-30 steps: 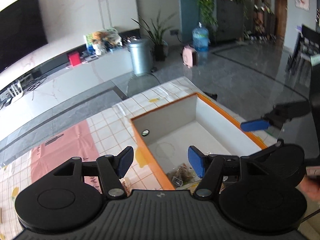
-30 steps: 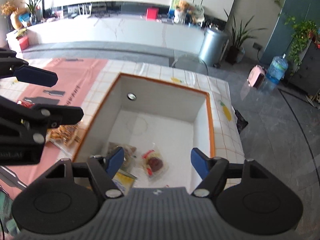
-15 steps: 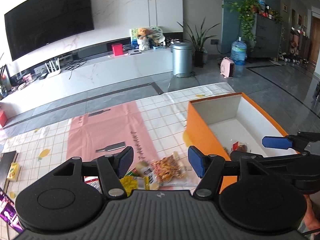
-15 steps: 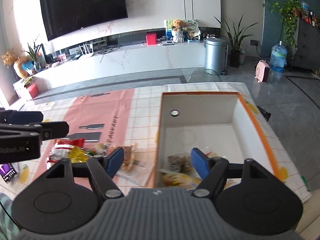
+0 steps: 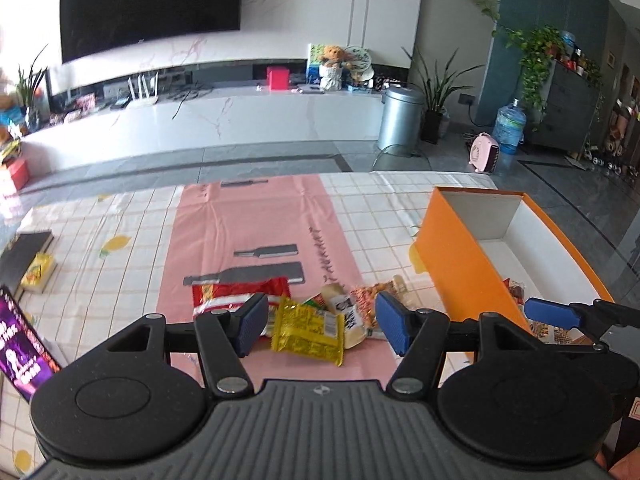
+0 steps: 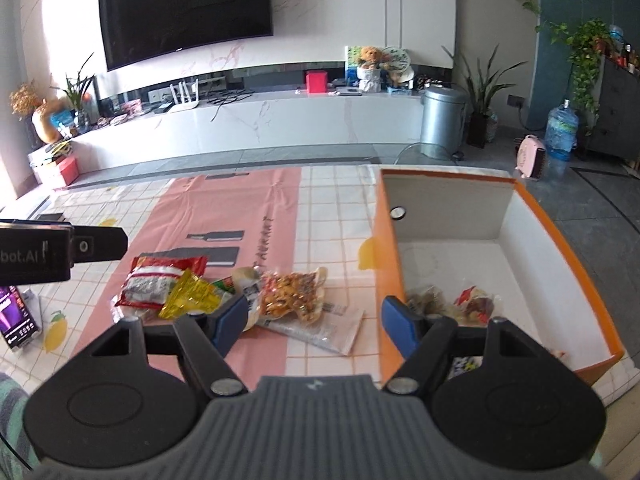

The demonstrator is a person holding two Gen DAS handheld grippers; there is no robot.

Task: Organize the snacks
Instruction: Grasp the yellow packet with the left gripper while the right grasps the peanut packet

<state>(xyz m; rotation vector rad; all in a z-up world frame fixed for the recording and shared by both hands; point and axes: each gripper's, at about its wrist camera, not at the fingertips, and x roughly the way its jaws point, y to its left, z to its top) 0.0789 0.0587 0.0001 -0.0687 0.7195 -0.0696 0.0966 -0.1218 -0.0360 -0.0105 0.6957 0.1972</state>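
Checked tablecloth (image 5: 120, 280), snack pile (image 5: 308, 320), orange box (image 6: 560, 248)

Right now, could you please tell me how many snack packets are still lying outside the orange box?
5 at least, clustered on the pink mat: a red bag, a yellow packet, a pale one, a peanut pack, a clear wrapper. Others may hide underneath.
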